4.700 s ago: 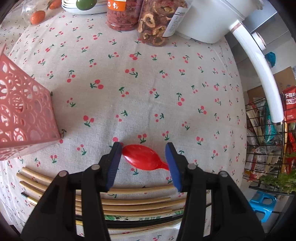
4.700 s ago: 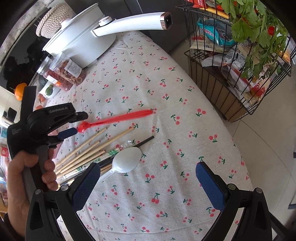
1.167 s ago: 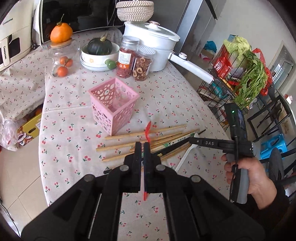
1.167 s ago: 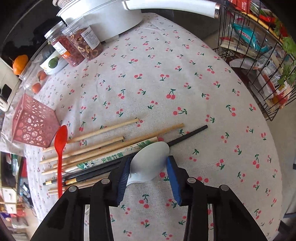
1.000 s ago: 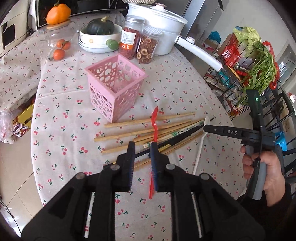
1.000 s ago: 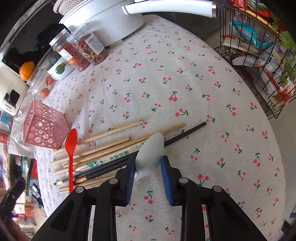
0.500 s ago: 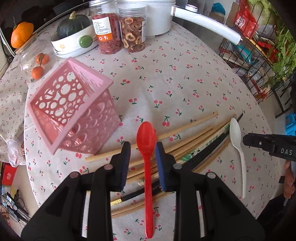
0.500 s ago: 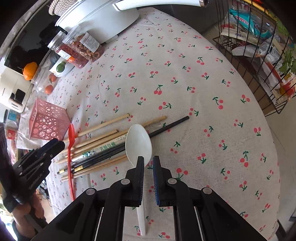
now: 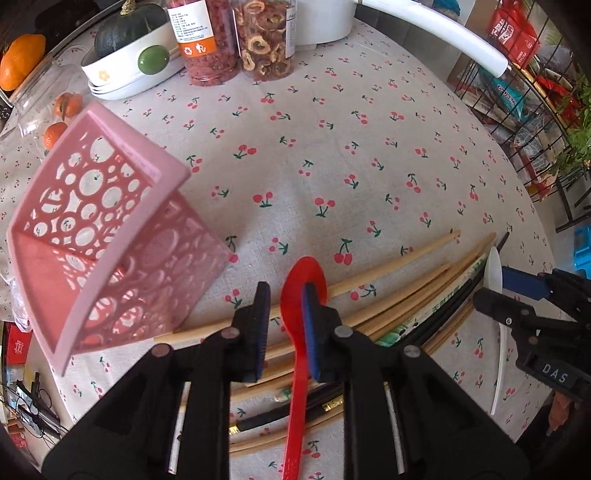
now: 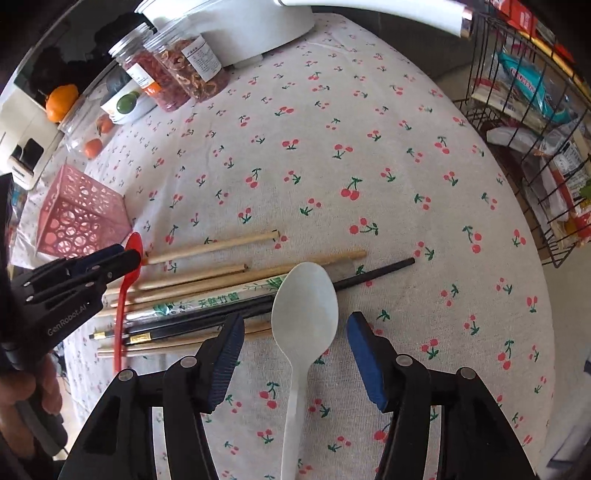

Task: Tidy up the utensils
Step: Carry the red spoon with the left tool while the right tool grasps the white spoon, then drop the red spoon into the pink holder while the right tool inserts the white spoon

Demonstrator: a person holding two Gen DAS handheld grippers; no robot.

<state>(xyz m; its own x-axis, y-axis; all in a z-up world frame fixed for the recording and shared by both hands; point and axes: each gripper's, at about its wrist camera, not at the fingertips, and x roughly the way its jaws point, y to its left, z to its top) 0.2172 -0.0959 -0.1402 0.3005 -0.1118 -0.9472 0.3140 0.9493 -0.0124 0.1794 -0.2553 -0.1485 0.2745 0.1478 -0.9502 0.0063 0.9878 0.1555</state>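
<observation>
A red plastic spoon lies across a heap of wooden and black chopsticks on the cherry-print tablecloth; it also shows in the right wrist view. My left gripper hangs open over its bowl, the right finger touching it. A white spoon lies between the wide-open fingers of my right gripper, bowl resting on the chopsticks. A pink perforated basket stands left of the heap, empty; it also shows in the right wrist view.
Two jars of dried fruit, a white bowl with a squash, a glass jar of oranges and a white pot with a long handle stand at the far edge. A wire rack of packets stands off the table's right side.
Both grippers have opened and released their spoons, which now lie on the chopstick heap. The left gripper has moved lower and closer to the table.
</observation>
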